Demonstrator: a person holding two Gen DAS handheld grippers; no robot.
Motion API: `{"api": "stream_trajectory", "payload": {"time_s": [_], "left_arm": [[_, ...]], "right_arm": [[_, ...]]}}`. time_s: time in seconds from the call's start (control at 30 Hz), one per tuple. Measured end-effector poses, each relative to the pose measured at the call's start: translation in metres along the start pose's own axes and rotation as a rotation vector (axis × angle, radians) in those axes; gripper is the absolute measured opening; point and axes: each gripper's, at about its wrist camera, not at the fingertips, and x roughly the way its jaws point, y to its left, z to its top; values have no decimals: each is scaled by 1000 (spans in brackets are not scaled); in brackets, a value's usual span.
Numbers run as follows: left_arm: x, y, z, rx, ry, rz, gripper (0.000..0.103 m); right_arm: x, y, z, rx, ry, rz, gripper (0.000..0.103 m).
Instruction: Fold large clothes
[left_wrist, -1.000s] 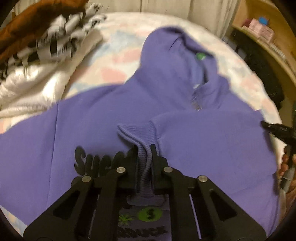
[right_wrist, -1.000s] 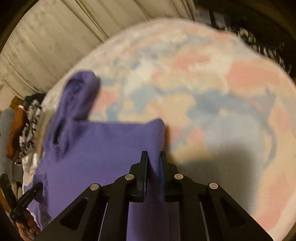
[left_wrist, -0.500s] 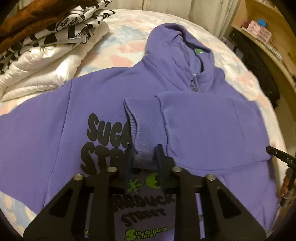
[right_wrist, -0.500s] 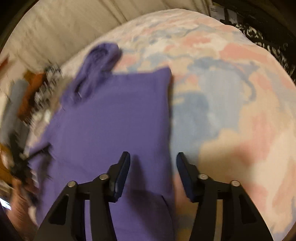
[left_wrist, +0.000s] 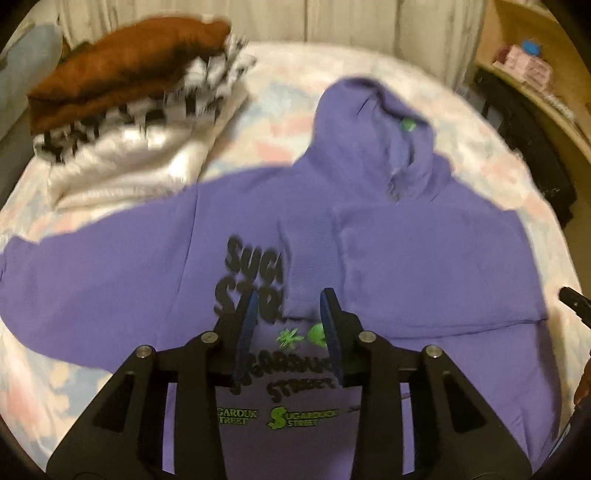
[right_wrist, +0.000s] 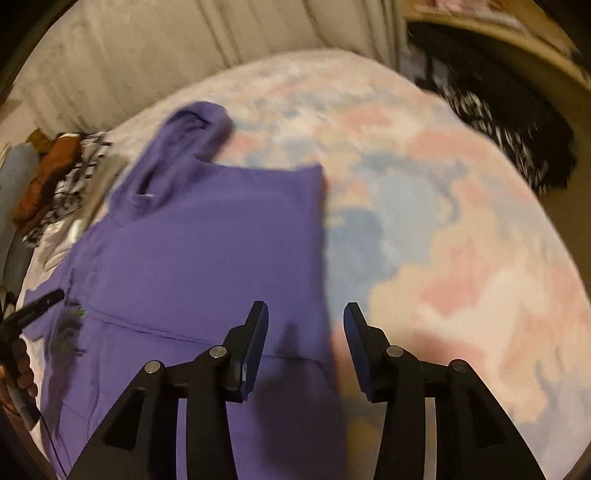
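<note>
A purple hoodie (left_wrist: 388, 266) with black and green print lies front up on the bed, hood at the far side. Its right sleeve is folded across the chest, with the ribbed cuff (left_wrist: 301, 269) over the print. The other sleeve (left_wrist: 74, 266) stretches out to the left. My left gripper (left_wrist: 291, 321) is open, just behind the cuff and holding nothing. My right gripper (right_wrist: 304, 332) is open and empty above the hoodie's (right_wrist: 207, 251) folded right edge. Its tip shows at the right edge of the left wrist view (left_wrist: 576, 302).
A stack of folded clothes (left_wrist: 133, 107), brown on top, then black-and-white, then white, sits at the bed's far left. The pastel bedspread (right_wrist: 461, 240) stretches to the right of the hoodie. A wooden shelf (left_wrist: 535, 74) and dark items stand beside the bed at the right.
Both grippers have opened. The left let go of the sleeve cuff, which now lies on the chest, and drew back. The right let go of the hoodie's edge and drew back.
</note>
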Motion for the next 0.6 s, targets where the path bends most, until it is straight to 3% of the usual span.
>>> {"api": "stream_trajectory", "payload": {"time_s": [0.1, 0.37, 0.47, 0.6], "left_arm": [[-8, -13, 4, 22, -44, -9, 32], [44, -51, 21, -26, 25, -74, 32], [75, -54, 26, -51, 55, -36, 32], [99, -42, 34, -85, 54, -6, 32]], "right_arm": [[-1, 33, 13, -34, -18, 65, 43], [66, 133, 45, -82, 49, 225, 43], [90, 145, 51, -100, 56, 182, 43], [120, 105, 76, -28, -5, 50, 38]]}}
